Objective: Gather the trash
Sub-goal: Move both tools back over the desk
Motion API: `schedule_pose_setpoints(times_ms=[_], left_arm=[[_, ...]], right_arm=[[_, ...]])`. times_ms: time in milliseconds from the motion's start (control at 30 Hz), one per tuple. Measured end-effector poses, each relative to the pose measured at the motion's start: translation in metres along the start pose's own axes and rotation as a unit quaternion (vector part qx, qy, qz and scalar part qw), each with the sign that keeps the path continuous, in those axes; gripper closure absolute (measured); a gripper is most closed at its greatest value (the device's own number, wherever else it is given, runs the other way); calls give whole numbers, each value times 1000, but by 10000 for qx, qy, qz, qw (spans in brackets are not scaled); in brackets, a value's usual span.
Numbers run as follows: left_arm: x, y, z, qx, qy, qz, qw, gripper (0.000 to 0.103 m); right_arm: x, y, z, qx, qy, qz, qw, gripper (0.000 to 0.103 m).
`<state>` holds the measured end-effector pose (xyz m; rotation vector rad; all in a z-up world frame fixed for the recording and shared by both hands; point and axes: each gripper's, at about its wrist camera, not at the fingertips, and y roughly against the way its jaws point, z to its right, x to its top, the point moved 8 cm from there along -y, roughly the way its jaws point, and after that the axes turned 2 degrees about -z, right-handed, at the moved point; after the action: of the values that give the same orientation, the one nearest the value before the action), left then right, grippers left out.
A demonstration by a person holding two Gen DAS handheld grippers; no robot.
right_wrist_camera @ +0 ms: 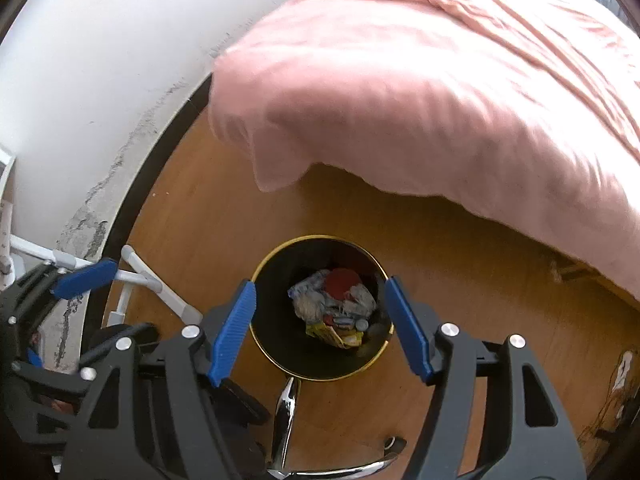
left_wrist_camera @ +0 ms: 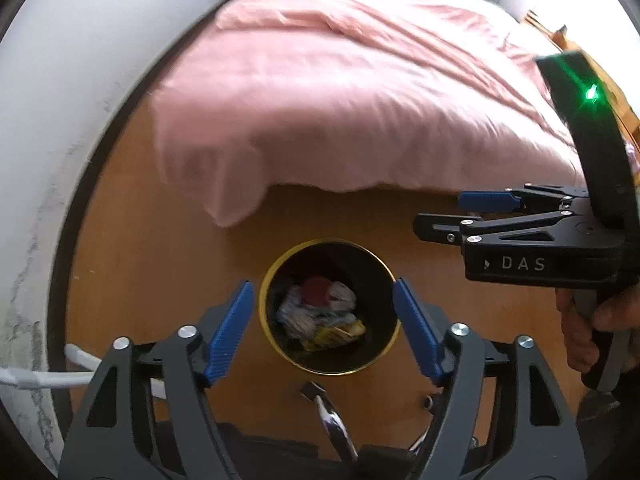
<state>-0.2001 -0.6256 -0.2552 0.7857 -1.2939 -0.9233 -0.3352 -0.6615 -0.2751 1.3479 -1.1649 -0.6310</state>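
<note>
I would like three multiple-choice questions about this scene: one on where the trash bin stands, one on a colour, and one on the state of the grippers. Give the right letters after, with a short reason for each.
1. Where does the trash bin stand?
A. on the bed
B. on the wooden floor near the bed
C. on a chair

2. What colour is the blanket on the bed?
A. green
B. pink
C. grey

3. How are the left gripper and the right gripper?
A. both open and empty
B. both shut on paper
C. one holds a can

Answers:
1 B, the bin sits on the brown floor below the blanket's edge.
2 B, the cloth is pale pink in both views.
3 A, the blue fingers stand wide apart with nothing between them.
</note>
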Motion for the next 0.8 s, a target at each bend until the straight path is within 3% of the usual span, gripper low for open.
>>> schedule_pose_setpoints(times_ms=[133,233,300,400,533,567,700,767,800], left_arm=[[-3,68,-31,339,279,458,9980,22],[-19,133,-68,746,598,839,9919,22],[-37,178,-101,1093,947,1105,9833,21],[-79,247,-160,1645,1685,1444,9611,21],[-167,334,-242,2644,2774,1654,9087,21],[-198,357,-263,2923,3086,1665,8898,21],[-295,406,-316,3548,3935,1489,8350,19],[-339,421,-338,3696,4274,1406,8130,19],[-350,424,-345,3710,4353,1373,8088,19]], right_arm=[[17,40,-41,51,415,489,9979,38],[33,79,-112,399,1025,911,9897,38],[40,100,-168,705,1505,1123,9797,38],[38,122,-263,1343,2260,1191,9575,37],[8,136,-394,2094,3304,1038,9144,38],[-7,138,-432,2255,3624,973,8991,37],[-64,141,-538,2649,4527,698,8485,38],[-95,143,-578,2765,4924,588,8232,38],[-109,144,-596,2791,5118,556,8106,38]])
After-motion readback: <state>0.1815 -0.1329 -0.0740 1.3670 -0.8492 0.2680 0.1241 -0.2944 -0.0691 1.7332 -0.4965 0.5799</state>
